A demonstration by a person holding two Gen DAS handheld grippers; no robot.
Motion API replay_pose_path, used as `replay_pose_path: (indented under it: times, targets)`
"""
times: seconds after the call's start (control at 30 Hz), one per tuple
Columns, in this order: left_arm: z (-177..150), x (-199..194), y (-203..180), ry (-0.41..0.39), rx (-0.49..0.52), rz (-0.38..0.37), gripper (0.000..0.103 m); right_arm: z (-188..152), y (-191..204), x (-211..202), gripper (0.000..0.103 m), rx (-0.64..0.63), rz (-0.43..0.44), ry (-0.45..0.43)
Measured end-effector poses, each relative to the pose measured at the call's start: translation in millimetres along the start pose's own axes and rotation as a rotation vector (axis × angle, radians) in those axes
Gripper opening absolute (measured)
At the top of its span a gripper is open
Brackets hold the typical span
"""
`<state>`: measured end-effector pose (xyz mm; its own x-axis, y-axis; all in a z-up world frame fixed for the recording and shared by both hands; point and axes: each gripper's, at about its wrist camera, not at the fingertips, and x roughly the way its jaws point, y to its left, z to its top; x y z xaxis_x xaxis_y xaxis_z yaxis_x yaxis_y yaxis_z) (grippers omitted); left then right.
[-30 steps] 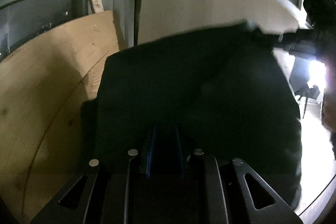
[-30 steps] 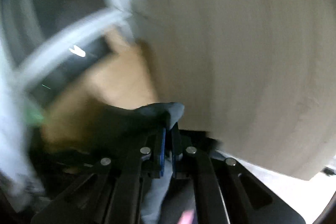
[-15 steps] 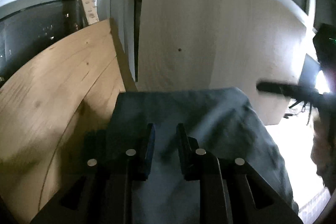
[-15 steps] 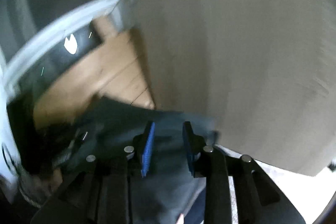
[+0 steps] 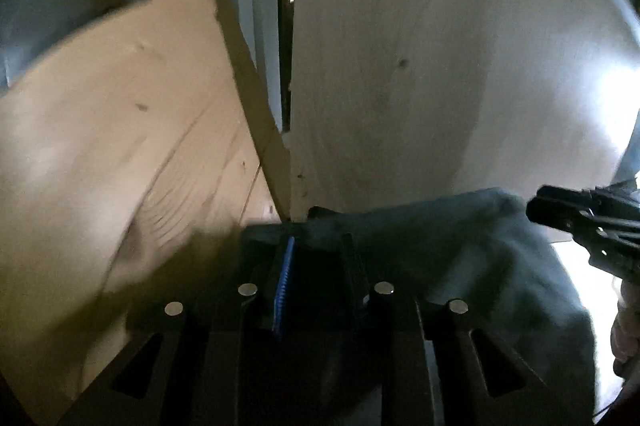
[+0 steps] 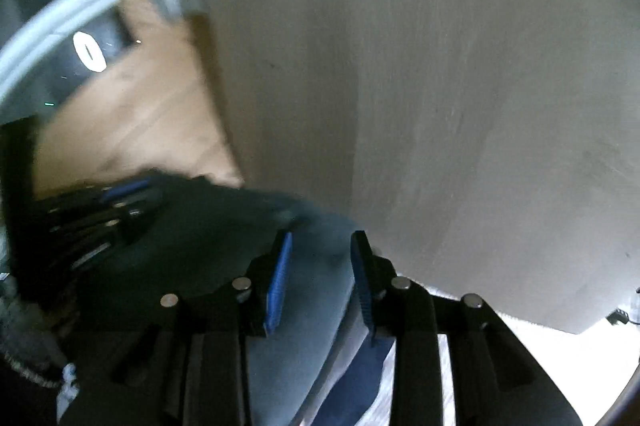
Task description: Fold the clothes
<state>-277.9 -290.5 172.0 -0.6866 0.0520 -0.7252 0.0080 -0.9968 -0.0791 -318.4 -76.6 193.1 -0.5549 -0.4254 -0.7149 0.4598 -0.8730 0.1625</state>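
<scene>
A dark grey-blue garment (image 5: 460,266) lies low in the left wrist view, spreading right under my left gripper (image 5: 318,258), whose jaws stand apart with nothing between them. My right gripper shows at that view's right edge (image 5: 576,218). In the right wrist view the same garment (image 6: 224,238) lies below my right gripper (image 6: 320,250), which is open with blue pads (image 6: 280,278) apart over the cloth. My left gripper (image 6: 116,202) appears blurred at the garment's far left edge.
A pale upright wooden board (image 5: 420,46) fills the background, also in the right wrist view (image 6: 440,86). A tan leaning board (image 5: 120,146) stands at left. A bright white surface (image 6: 520,338) shows at the lower right.
Both grippers were shut on the raised garment a second ago. They have let go and opened, and the garment has dropped and lies lower under them.
</scene>
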Motion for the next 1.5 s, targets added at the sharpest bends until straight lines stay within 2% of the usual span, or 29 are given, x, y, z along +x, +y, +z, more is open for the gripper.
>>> replay_pose_path:
  times: [0.1, 0.2, 0.27, 0.37, 0.43, 0.47, 0.5, 0.57, 0.73, 0.87, 0.97, 1.03, 1.13, 1.17, 1.2, 1.3, 1.5]
  targets:
    - [-21.6, -35.3, -8.7, -0.031, 0.009, -0.048, 0.031, -31.7, 18.6, -42.7, 0.034, -0.048, 0.070, -0.043]
    - [-57.8, -57.8, -21.4, -0.011, 0.025, -0.088, 0.033, -73.7, 47.9, -50.8, 0.037, -0.104, 0.094, 0.002]
    - [-84.2, -64.9, -27.6, 0.023, 0.020, -0.092, 0.034, -110.0, 64.4, -49.7, 0.037, -0.153, 0.065, 0.060]
    - [-119.5, -81.2, -30.9, 0.058, 0.012, -0.080, 0.036, -156.2, 65.1, -54.7, 0.037, -0.198, -0.024, 0.139]
    - [-135.6, -87.3, -26.0, 0.083, -0.002, -0.067, 0.043, -185.0, 53.2, -63.6, 0.037, -0.189, -0.046, 0.212]
    - [-143.8, -91.7, -24.9, 0.097, -0.006, -0.051, 0.052, -196.5, 47.5, -67.9, 0.037, -0.184, -0.063, 0.244]
    - [-151.7, -97.4, -25.1, 0.107, -0.004, -0.034, 0.055, -206.0, 41.4, -74.2, 0.037, -0.174, -0.085, 0.263]
    - [-166.1, -110.8, -26.0, 0.120, -0.008, -0.008, 0.055, -222.7, 28.5, -90.0, 0.037, -0.148, -0.118, 0.281]
    - [-188.5, -150.0, -29.5, 0.105, -0.071, 0.048, 0.056, -239.5, 1.4, -136.2, 0.041, -0.002, -0.100, 0.234]
    - [-188.2, -195.7, -55.6, 0.008, -0.123, 0.075, 0.073, -244.5, -9.9, -167.2, 0.049, 0.065, -0.066, 0.157]
    - [-186.9, -224.4, -89.2, -0.052, -0.096, 0.134, 0.077, -243.5, -20.9, -188.5, 0.055, 0.058, -0.054, 0.117]
    - [-185.0, -235.6, -110.1, -0.081, -0.078, 0.157, 0.079, -252.4, -29.2, -204.3, 0.056, 0.045, -0.051, 0.099]
    - [-189.3, -259.1, -146.6, -0.118, -0.063, 0.187, 0.087, -265.5, -46.8, -231.5, 0.056, 0.025, -0.051, 0.078]
    - [-190.9, -263.8, -157.6, -0.134, -0.059, 0.201, 0.098, -269.8, -53.3, -238.0, 0.057, 0.022, -0.051, 0.074]
    - [-192.5, -268.4, -168.6, -0.151, -0.055, 0.215, 0.102, -273.9, -59.1, -241.9, 0.057, 0.021, -0.051, 0.072]
    - [-197.8, -286.3, -201.7, -0.191, -0.056, 0.235, 0.102, -287.2, -78.9, -257.6, 0.057, 0.017, -0.048, 0.067]
    - [-213.4, -308.4, -251.4, -0.219, -0.094, 0.253, 0.102, -308.0, -119.5, -283.1, 0.057, 0.035, -0.029, 0.059]
